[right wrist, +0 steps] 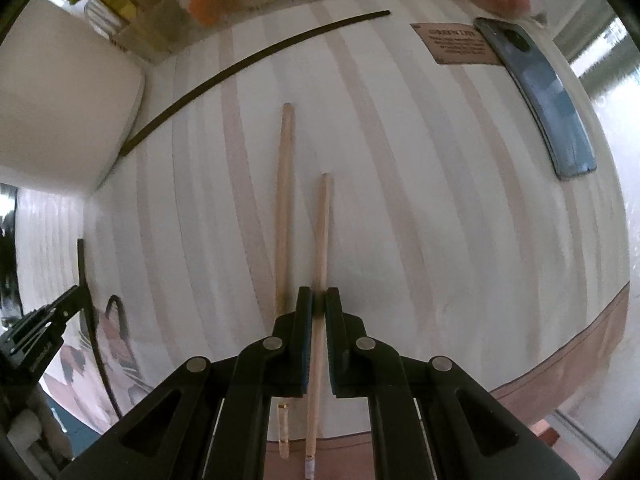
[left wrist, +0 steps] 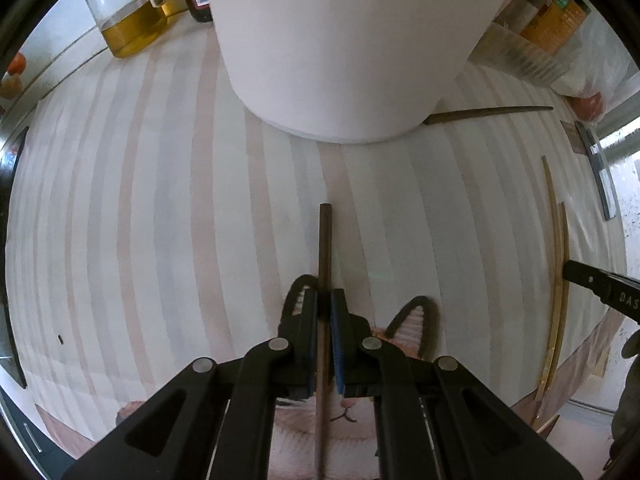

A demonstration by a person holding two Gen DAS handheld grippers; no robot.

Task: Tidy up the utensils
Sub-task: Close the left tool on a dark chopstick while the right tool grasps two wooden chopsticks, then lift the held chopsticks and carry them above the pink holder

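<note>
Looking straight down, we've got the left gripper [left wrist: 324, 300] with its jaws clamped on a dark chopstick [left wrist: 325, 240], long axis pointing right at the white container [left wrist: 352, 40] ahead. The right gripper [right wrist: 319, 300] is clamped on one pale chopstick [right wrist: 322, 224]; its mate [right wrist: 284, 184] lies just beside it on the bench [right wrist: 440, 220]. The left one's nearer the container, we reckon.

Each black hand-held gripper [left wrist: 324, 300] [right wrist: 318, 300] has blue-padded fingers [left wrist: 339, 336], angular linkage arms and round silver pins.
</note>
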